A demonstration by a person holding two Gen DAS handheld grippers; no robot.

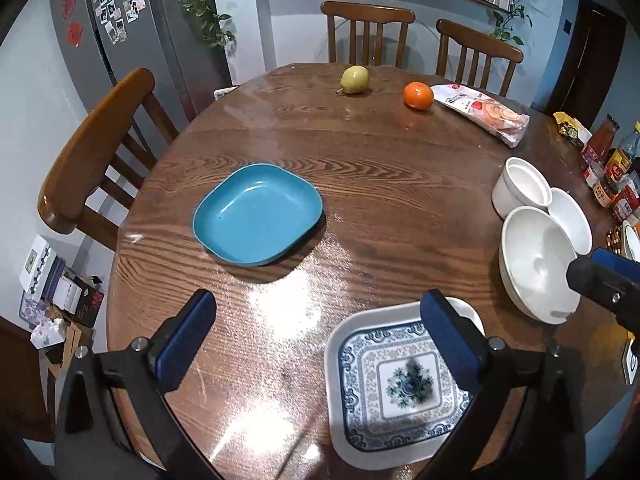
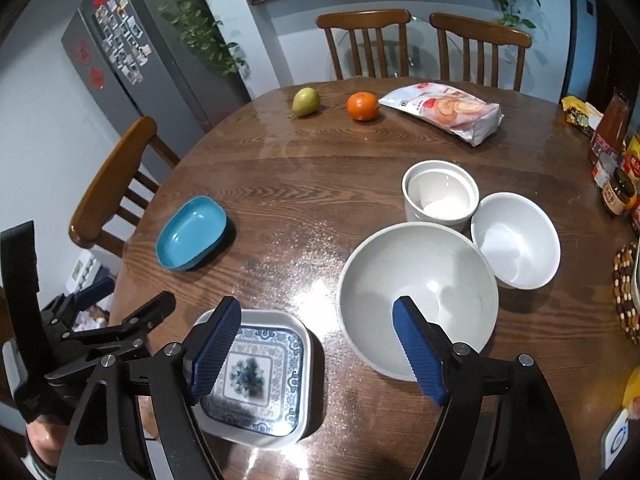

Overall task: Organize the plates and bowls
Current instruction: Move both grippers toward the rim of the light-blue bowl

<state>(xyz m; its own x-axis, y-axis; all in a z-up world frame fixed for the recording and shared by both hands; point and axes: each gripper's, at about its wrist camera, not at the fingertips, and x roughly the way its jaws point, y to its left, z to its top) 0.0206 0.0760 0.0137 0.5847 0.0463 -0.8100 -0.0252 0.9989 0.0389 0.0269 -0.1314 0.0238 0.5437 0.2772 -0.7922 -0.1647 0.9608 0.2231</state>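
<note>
A blue dish (image 1: pixel 258 214) (image 2: pixel 191 233) sits left of centre on the round wooden table (image 1: pixel 360 152). A square white plate with a blue pattern (image 1: pixel 396 384) (image 2: pixel 256 376) lies at the near edge. A large white bowl (image 1: pixel 536 264) (image 2: pixel 416 292), a smaller white bowl (image 1: pixel 570 220) (image 2: pixel 516 240) and a white straight-sided cup (image 1: pixel 520 190) (image 2: pixel 438 196) stand at the right. My left gripper (image 1: pixel 316 340) is open and empty above the near table, its right finger over the patterned plate. My right gripper (image 2: pixel 318 352) is open and empty between the patterned plate and the large bowl.
A pear (image 1: pixel 354 79), an orange (image 1: pixel 418 95) and a snack bag (image 1: pixel 484 112) lie at the far side. Jars and bottles (image 2: pixel 618 160) crowd the right edge. Wooden chairs (image 1: pixel 92 160) stand at the left and back. A fridge (image 1: pixel 120 20) is at the back left.
</note>
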